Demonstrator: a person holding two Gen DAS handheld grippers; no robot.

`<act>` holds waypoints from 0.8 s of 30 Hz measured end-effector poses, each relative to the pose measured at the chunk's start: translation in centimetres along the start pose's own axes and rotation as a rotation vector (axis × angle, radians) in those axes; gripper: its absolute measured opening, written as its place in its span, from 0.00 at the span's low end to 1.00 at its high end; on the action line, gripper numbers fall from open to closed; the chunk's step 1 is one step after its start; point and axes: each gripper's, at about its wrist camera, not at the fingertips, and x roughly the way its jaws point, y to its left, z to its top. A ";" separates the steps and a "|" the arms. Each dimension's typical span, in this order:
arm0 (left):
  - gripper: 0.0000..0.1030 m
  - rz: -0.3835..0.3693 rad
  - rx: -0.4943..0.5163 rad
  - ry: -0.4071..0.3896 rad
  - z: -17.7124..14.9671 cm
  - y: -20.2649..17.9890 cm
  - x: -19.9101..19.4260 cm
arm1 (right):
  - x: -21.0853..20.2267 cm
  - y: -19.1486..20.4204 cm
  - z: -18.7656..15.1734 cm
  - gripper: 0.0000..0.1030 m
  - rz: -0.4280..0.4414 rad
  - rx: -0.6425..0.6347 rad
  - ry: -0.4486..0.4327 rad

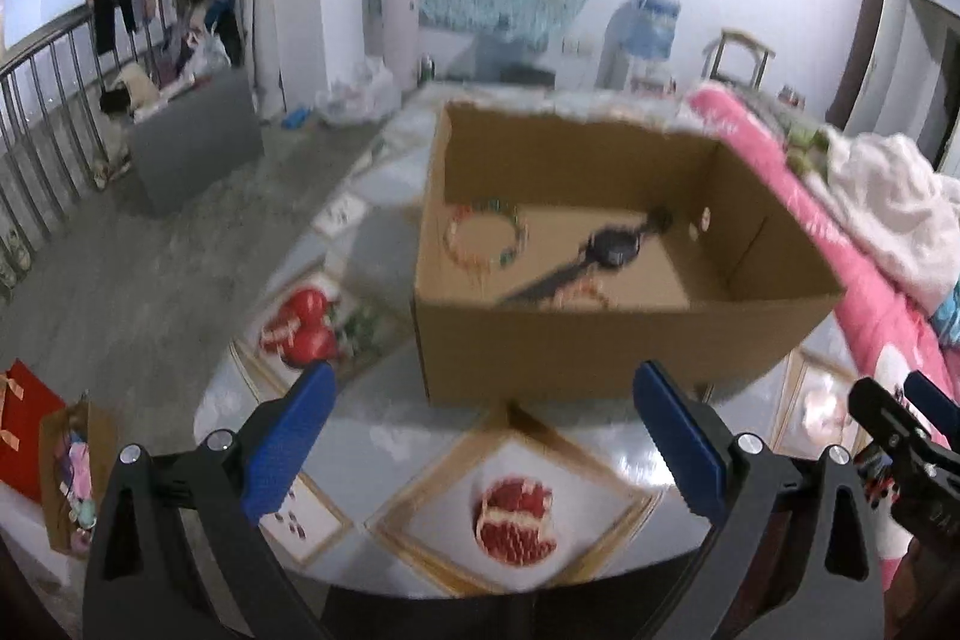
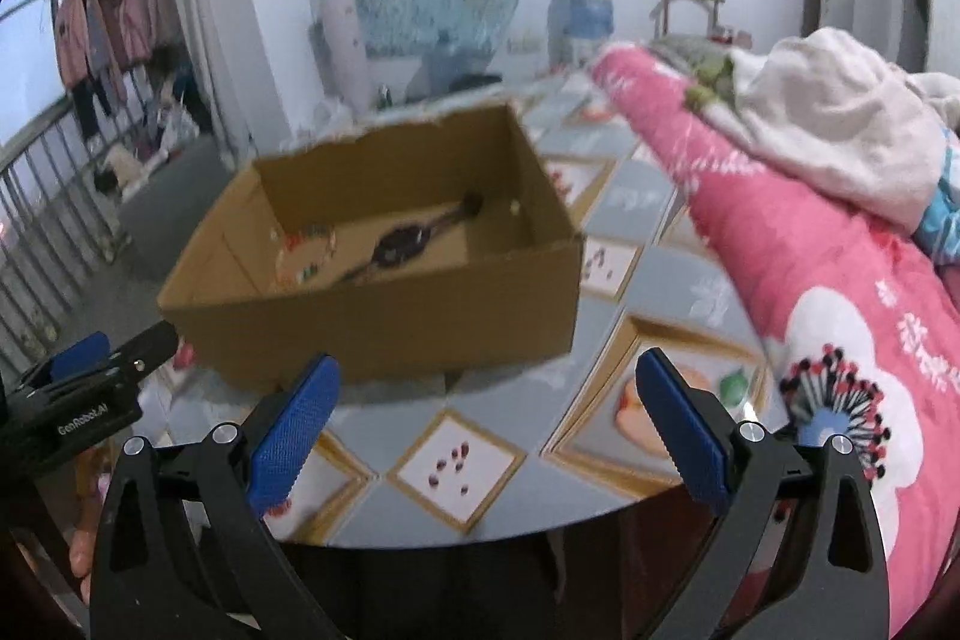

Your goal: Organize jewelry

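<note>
An open cardboard box (image 1: 576,346) stands on the round table (image 1: 390,436); it also shows in the right wrist view (image 2: 384,328). Inside lie a colourful bead bracelet (image 1: 485,233), a dark wristwatch (image 1: 612,247) and a second beaded piece (image 1: 585,293) by the near wall. The watch (image 2: 399,239) and bracelet (image 2: 306,244) show in the right wrist view too. My left gripper (image 1: 483,436) is open and empty, in front of the box above the table. My right gripper (image 2: 486,424) is open and empty, also in front of the box.
A pink quilt (image 2: 810,280) with white laundry (image 2: 840,124) lies along the table's right side. The patterned tablecloth shows pomegranate pictures (image 1: 516,520). A red bag (image 1: 27,424) and a paper bag (image 1: 75,472) stand on the floor at left.
</note>
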 end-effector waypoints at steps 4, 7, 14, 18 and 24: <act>0.95 -0.003 0.013 0.024 -0.6 -0.5 0.4 | 0.9 0.8 -0.6 0.92 0.008 -0.008 0.038; 0.95 -0.004 0.018 0.031 -0.7 -0.7 0.6 | 1.3 1.2 -0.6 0.92 0.007 -0.015 0.050; 0.95 -0.007 0.003 0.061 -0.7 -0.4 1.2 | 1.9 1.5 -0.6 0.92 0.011 -0.019 0.067; 0.95 -0.003 0.006 0.058 -0.7 -0.6 1.3 | 2.1 1.4 -0.6 0.92 0.013 -0.012 0.072; 0.95 0.004 0.020 0.071 -0.7 -1.0 1.6 | 2.3 1.2 -0.5 0.92 0.013 -0.007 0.079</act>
